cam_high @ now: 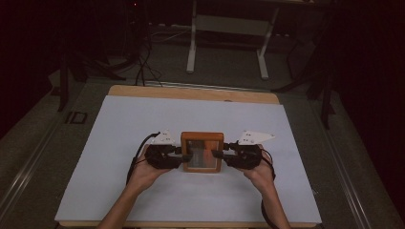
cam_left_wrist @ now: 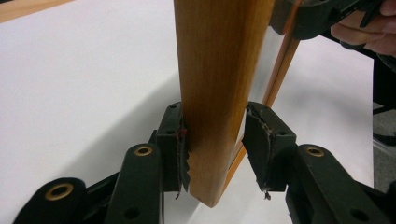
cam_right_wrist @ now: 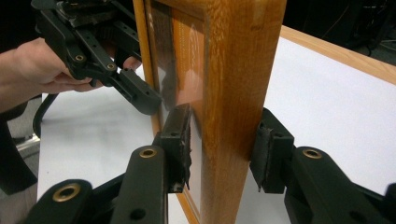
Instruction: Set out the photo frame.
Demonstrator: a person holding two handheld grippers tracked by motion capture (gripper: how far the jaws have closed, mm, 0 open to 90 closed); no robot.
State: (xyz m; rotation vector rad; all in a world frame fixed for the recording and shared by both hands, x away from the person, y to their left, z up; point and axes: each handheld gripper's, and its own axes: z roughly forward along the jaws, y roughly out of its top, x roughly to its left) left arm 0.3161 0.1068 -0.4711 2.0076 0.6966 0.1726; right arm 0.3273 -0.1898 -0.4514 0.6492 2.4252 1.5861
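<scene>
Both the left gripper (cam_high: 184,156) and right gripper (cam_high: 220,154) are clamping the wooden frame (cam_high: 202,151) by its sides, holding it lifted above the table (cam_high: 119,143), with setting it down seemingly remaining.

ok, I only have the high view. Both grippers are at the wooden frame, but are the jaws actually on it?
Observer: Yes for the left gripper. It straddles one side of the frame, with the wood between its pads.
Operator: And the right?
Observer: The right gripper straddles the opposite side. Its near-side pad lies on the glass, the other against the back.
Operator: Pad condition?
Observer: The lining on one of the left gripper's pads looks torn and jagged along its edge.
</scene>
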